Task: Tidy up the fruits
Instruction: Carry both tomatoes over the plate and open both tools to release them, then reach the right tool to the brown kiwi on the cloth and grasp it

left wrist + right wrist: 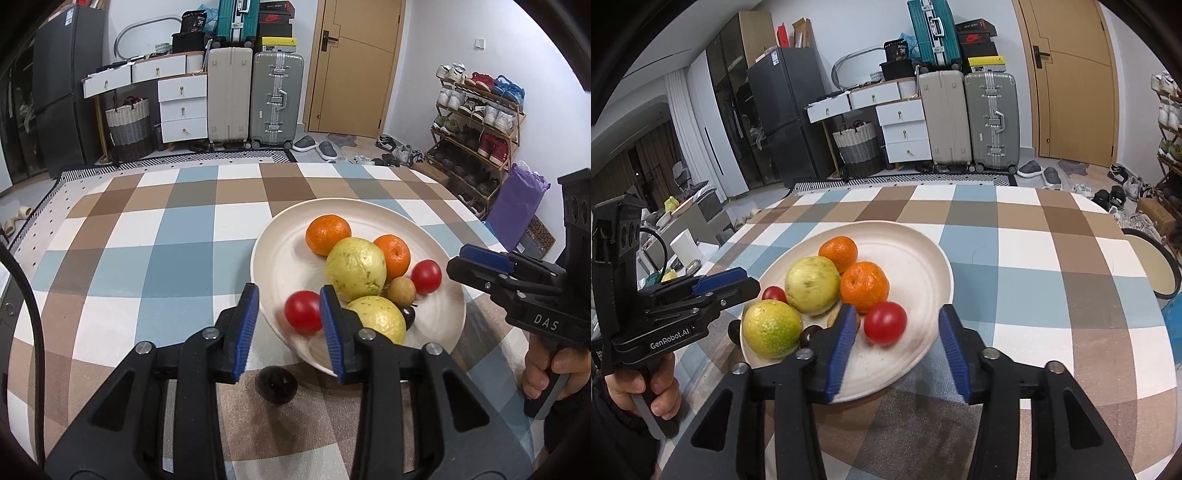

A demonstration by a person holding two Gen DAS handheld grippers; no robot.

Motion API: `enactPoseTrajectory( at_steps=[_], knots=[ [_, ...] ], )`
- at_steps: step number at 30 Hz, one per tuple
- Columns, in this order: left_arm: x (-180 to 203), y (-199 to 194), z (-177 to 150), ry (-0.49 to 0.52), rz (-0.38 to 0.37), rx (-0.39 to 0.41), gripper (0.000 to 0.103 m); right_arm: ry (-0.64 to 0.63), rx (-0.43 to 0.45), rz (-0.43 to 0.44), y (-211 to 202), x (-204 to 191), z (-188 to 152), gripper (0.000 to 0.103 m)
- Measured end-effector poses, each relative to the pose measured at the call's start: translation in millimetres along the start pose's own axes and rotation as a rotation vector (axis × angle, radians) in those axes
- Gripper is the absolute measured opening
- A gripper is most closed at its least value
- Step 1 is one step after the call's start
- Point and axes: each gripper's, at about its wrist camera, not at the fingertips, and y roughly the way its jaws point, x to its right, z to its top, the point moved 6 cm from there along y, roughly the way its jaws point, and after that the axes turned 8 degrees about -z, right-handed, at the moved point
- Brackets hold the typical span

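Two handheld black plastic tools, left tool and right tool, carry ribbed blue pads and silver pivot screws; white lettering reads "GenRobot.AI" and "DAS"; a dark sleeve shows.

cream plate – red tomatoes, orange mandarins, yellow-green guavas; checked tablecloth

White walls enclose the room, with a tan wooden door at the back. Beside it stand two upright suitcases, a teal one stacked above, and a white chest of drawers with a woven basket near it. A dark refrigerator stands further left. A shoe rack lines the right wall. A checked cloth covers the tabletop.
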Motion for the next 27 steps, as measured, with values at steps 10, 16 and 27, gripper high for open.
enactPoseTrajectory(
  at_steps=[10, 16, 27],
  knots=[
    [-12, -33, -6, -0.012, 0.091, 0.083, 0.102, -0.021, 0.039, 0.004, -12, -4, -3, 0.096],
    [-15, -42, -16, -0.009, 0.082, 0.069, 0.102, -0.035, 0.045, 0.015, -18, -10, -4, 0.103],
    [-7, -56, -38, -0.003, 0.042, 0.032, 0.102, -0.030, 0.027, 0.012, -31, -19, -15, 0.103]
  ],
)
